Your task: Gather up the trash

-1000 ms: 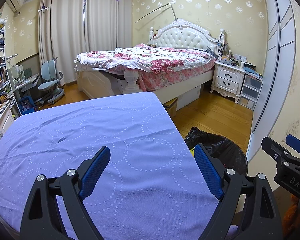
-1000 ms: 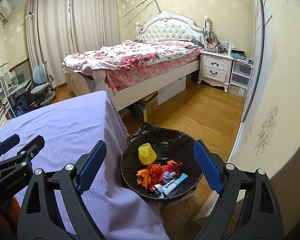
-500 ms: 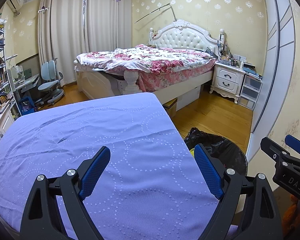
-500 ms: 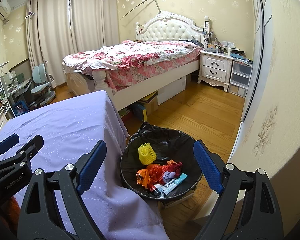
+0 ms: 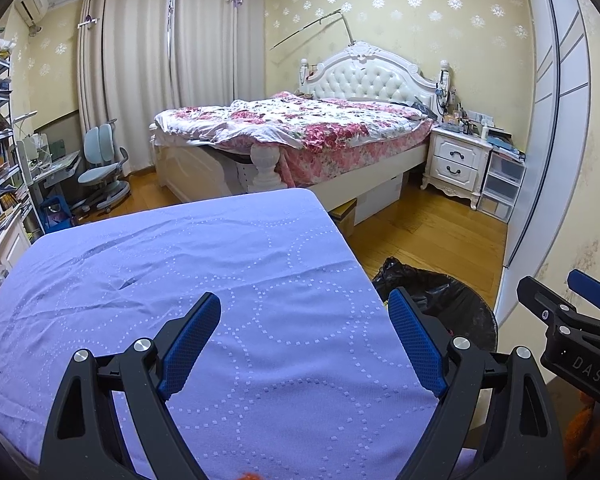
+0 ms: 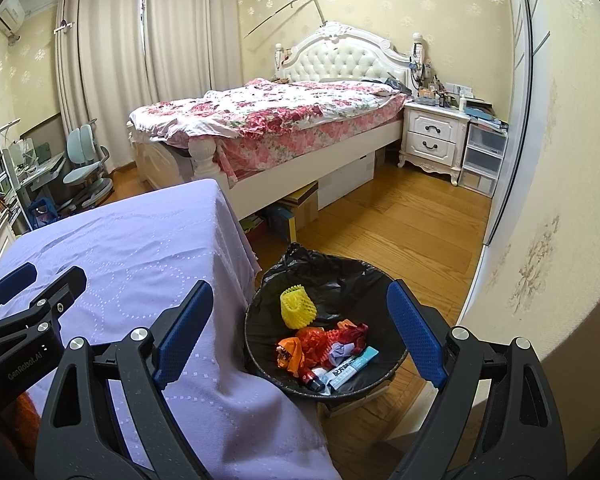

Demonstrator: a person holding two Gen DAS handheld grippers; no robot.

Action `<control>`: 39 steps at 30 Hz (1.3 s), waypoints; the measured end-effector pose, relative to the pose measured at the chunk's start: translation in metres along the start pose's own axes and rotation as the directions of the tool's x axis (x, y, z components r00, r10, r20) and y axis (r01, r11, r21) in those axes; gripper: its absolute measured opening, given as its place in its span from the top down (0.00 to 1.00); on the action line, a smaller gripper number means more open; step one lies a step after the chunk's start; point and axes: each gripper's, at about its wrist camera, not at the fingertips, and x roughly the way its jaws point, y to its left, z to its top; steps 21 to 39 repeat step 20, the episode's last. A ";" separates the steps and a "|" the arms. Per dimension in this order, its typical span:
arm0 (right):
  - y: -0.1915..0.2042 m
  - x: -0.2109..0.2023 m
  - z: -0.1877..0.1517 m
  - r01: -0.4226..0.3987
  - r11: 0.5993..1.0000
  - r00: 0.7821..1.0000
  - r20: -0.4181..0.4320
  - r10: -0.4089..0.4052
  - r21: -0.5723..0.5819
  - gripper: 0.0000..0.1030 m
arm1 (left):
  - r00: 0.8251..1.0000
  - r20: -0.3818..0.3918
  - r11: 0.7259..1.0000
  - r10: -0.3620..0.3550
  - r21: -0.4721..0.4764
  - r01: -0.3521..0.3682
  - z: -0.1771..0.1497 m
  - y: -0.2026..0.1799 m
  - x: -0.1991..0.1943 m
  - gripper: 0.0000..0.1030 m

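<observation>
- Your left gripper [image 5: 304, 338] has its jaws set wide apart, with nothing between the blue pads. It hangs above the surface [image 5: 180, 280], which is covered with a lilac cloth with a dotted ring pattern.
- Your right gripper [image 6: 300, 334] also has its jaws wide apart and holds nothing. Its left pad is over the right edge of the surface; its right pad is over the trash bin [image 6: 380, 280].
- In the left wrist view, the right gripper appears at the far right edge. In the right wrist view, the left gripper appears at the lower left, over the cloth.
- The trash bin stands on the wooden floor [image 6: 412, 224], just beside the right edge of the surface, where the cloth hangs down. It is lined with a black bag.
- Inside the bin lie the collected items: a yellow foam net sleeve [image 6: 297, 307] toward the back, red and orange wrappers [image 6: 320, 342] in the middle, and a light blue tube box [image 6: 350, 368] at the front.
- In both views, no loose trash lies on the visible part of the cloth.
- Beyond the surface stands a bed [image 6: 268, 120] with a floral cover. A white nightstand [image 6: 434, 138] stands to its right, and closed curtains [image 6: 140, 60] hang to its left.
</observation>
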 end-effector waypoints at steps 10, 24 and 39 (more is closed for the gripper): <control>0.018 0.007 0.000 -0.020 0.999 1.000 -0.014 0.019 -0.035 0.16 | 1.000 -0.004 0.999 0.006 -0.035 -0.006 -0.001 0.020 0.006 0.17; 0.071 0.027 0.007 -0.116 0.986 0.992 -0.056 0.110 -0.118 0.16 | 0.990 -0.078 0.987 0.118 -0.096 -0.126 -0.007 0.075 0.026 0.17; 0.071 0.027 0.007 -0.116 0.986 0.992 -0.056 0.110 -0.118 0.16 | 0.990 -0.078 0.987 0.118 -0.096 -0.126 -0.007 0.075 0.026 0.17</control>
